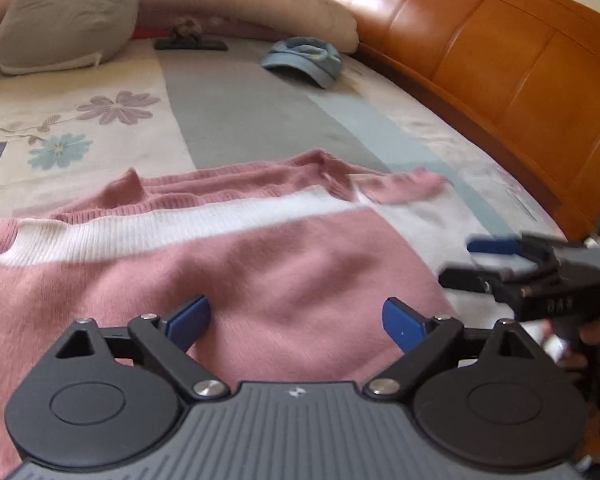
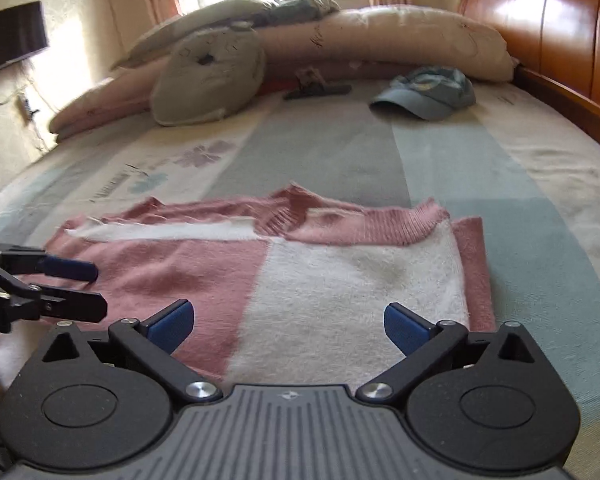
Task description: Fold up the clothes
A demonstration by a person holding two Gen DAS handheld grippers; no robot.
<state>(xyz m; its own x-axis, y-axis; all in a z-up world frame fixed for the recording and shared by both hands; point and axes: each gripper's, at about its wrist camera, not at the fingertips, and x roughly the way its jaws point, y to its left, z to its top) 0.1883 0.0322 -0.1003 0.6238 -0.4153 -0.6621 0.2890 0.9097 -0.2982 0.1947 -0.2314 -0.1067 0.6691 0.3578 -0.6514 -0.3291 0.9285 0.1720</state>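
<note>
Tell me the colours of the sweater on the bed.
The sweater is dusty pink with white blocks; the right wrist view shows it best.

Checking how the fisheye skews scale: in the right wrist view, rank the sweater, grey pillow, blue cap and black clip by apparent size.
1. sweater, though it lies nearest the camera
2. grey pillow
3. blue cap
4. black clip

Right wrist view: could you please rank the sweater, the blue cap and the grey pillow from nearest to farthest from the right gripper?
1. Pink and white sweater, directly ahead of the right gripper.
2. Blue cap at far right and grey pillow at far left: too close to call.
</note>
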